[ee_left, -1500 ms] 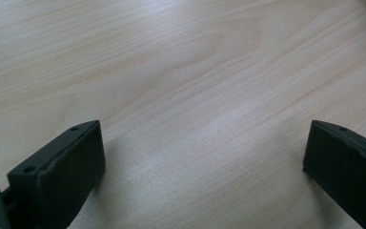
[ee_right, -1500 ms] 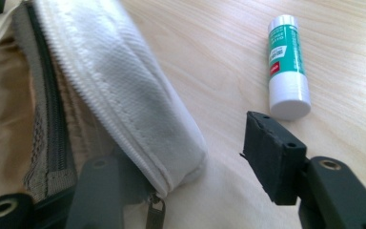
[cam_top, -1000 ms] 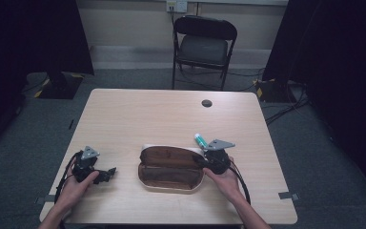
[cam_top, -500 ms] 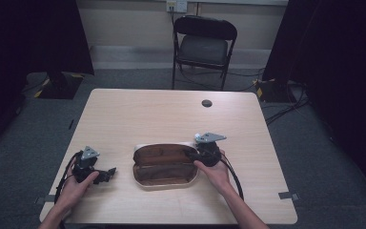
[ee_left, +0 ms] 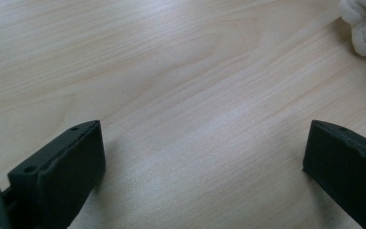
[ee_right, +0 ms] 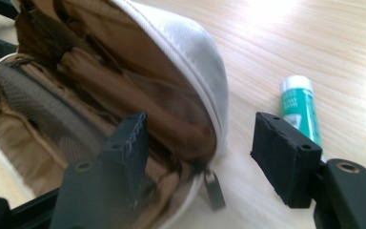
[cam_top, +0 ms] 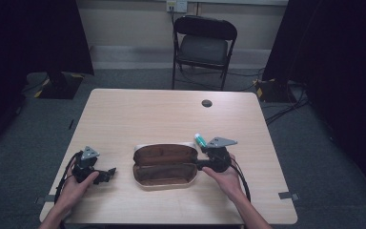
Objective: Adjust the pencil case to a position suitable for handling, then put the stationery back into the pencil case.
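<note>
The brown-lined pouch [cam_top: 164, 164] lies unzipped at the desk's [cam_top: 171, 114] six o'clock edge, nothing packed yet by my reckoning, the right hand-held gripper [ee_right: 200, 152] spread astride its end, the green tube [ee_right: 299, 107] close behind, the left hand-held gripper [ee_left: 202, 162] agape at eight o'clock.

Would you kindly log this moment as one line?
pouch: open, mid-table | left hand-held gripper: open, on table | right hand-held gripper: open, astride pouch end | green tube: beside pouch

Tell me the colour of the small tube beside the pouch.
Teal-green with a white cap, clearest in the right gripper view.
</note>
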A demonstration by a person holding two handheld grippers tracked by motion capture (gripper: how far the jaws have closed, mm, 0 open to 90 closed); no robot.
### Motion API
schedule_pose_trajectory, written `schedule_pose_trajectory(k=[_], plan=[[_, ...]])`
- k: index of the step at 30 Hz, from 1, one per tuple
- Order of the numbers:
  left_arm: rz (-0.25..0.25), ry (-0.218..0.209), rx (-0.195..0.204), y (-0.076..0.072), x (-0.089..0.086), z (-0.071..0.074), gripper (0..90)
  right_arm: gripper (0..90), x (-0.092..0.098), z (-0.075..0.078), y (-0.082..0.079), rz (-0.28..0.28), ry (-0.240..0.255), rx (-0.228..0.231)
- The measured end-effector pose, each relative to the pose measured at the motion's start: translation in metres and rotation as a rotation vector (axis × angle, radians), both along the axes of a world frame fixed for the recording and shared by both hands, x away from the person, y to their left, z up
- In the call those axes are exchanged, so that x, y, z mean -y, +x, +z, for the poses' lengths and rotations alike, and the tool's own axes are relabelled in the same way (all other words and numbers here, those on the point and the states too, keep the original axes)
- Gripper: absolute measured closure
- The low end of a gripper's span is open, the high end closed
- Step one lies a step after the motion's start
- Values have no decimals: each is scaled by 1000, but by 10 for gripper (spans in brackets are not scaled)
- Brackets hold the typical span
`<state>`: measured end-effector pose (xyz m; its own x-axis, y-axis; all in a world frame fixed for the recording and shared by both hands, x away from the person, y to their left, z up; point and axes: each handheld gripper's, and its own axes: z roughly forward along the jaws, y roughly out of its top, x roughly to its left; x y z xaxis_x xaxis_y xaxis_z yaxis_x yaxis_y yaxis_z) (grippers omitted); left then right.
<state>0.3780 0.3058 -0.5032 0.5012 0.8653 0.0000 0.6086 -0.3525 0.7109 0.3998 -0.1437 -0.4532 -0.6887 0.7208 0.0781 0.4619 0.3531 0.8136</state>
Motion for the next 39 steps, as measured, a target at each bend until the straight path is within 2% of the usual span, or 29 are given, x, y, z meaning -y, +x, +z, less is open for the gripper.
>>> schedule_pose_trajectory(k=[7,12,15,19,22,29,34,36,38,39], plan=[[0,1,0,0,0,0,0,379,27,2,-9,-12,22,-10],[2,2,1,0,0,0,0,407,49,-3,-2,-70,3,-4],[4,2,1,0,0,0,0,428,53,-8,7,-95,-13,-3],[4,1,1,0,0,0,0,493,51,-15,19,-116,-34,-14],[2,-2,0,0,0,0,0,508,46,-17,25,-115,-43,-12],[2,-2,-1,0,0,0,0,513,30,-17,38,-98,-74,3],[4,1,1,0,0,0,0,510,18,-27,52,-101,-111,1],[3,1,0,0,0,0,0,509,14,-31,54,-104,-118,-8],[3,0,0,0,0,0,0,515,12,-32,55,-113,-145,-3],[2,-3,-1,0,0,0,0,519,13,-33,55,-116,-139,-11]])
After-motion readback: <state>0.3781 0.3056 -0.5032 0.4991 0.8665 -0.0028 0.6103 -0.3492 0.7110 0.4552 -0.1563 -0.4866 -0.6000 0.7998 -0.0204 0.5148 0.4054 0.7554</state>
